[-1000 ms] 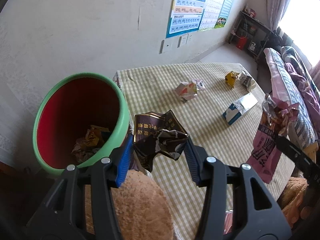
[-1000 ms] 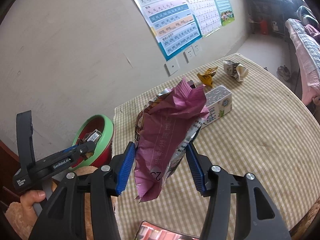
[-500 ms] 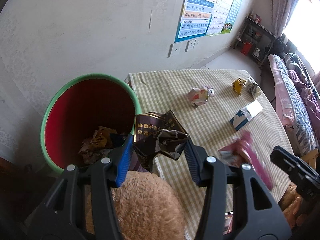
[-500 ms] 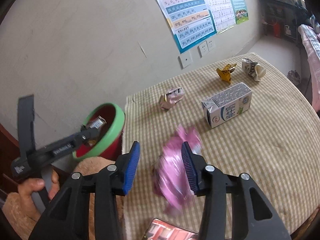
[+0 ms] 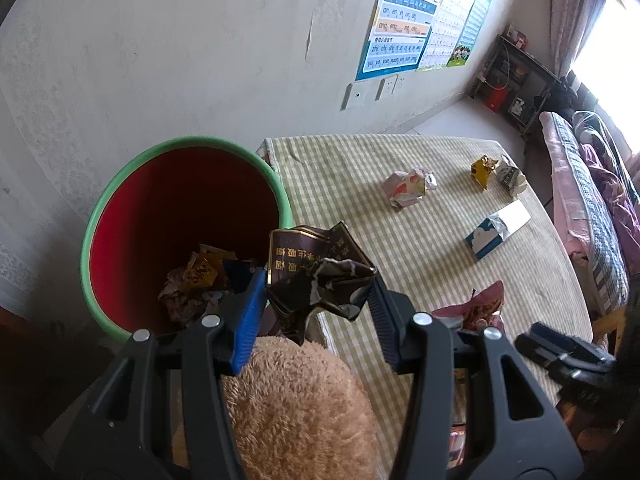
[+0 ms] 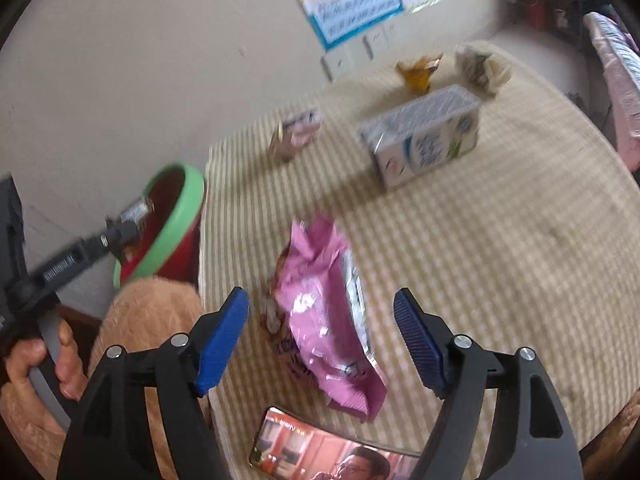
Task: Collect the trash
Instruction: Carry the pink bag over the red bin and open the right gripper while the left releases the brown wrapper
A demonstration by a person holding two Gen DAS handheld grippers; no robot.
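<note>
Now the right gripper (image 6: 322,336) is opening, having dropped the pink bag (image 6: 326,320) onto the near table (image 6: 500,260), while the left gripper (image 5: 318,300) is clenching a dark wrapper (image 5: 320,276) beside the bin (image 5: 120,184), so the bag is still needing binning.

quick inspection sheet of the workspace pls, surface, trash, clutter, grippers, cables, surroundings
surface: table under checked cloth
job's things: red bin beside table, trash inside; pink bag, milk carton, three crumpled wrappers on cloth
clutter: phone at near edge, screen lit
grippers: left gripper shut on dark wrapper at bin's rim; right gripper opening, pink bag lying free between its fingers
cables: nothing seen
surroundings: wall posters, bed, shelf by window
</note>
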